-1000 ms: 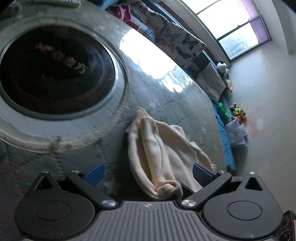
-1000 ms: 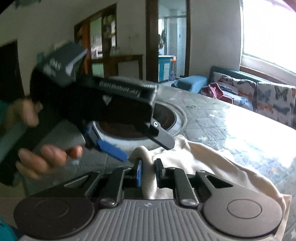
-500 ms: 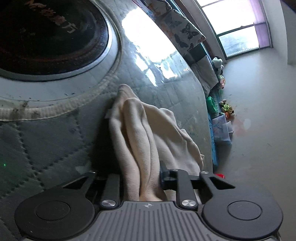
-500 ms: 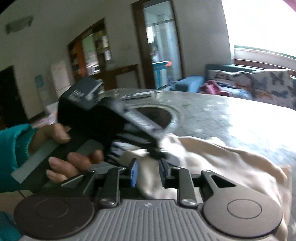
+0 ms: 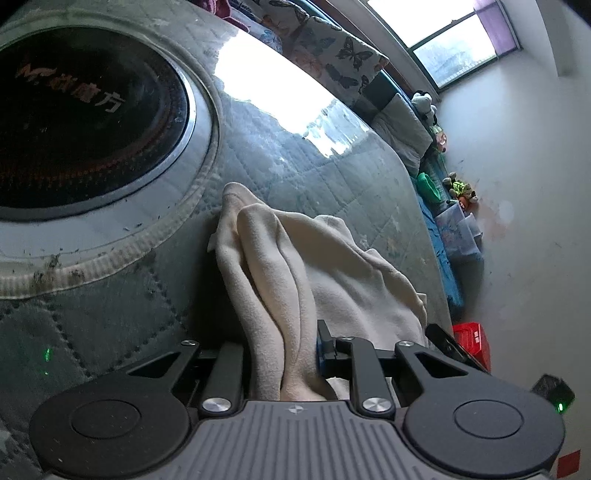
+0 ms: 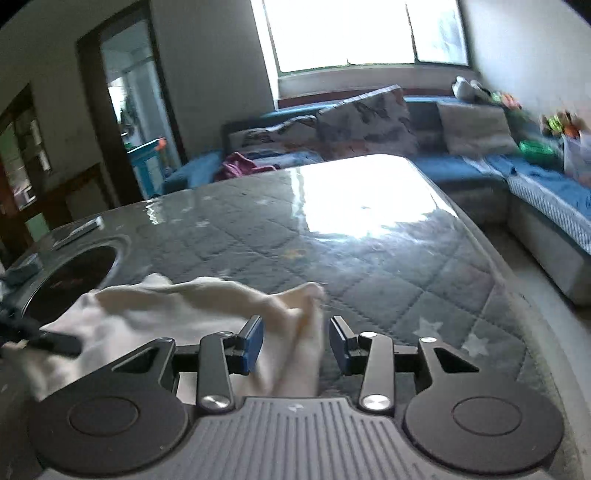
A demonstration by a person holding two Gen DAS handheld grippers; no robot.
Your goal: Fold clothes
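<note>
Left gripper — clamping cloth edge

A big table has a grey quilted cover with little stars under a shiny clear sheet. A round black cooker plate with a silver ring sits in the table. Behind the table is a long blue sofa. It has butterfly cushions, a grey pillow and soft toys on it. A pink cloth lies on the sofa too. A red box sits on the floor. Bright light comes in the window. A door stands open.
</note>
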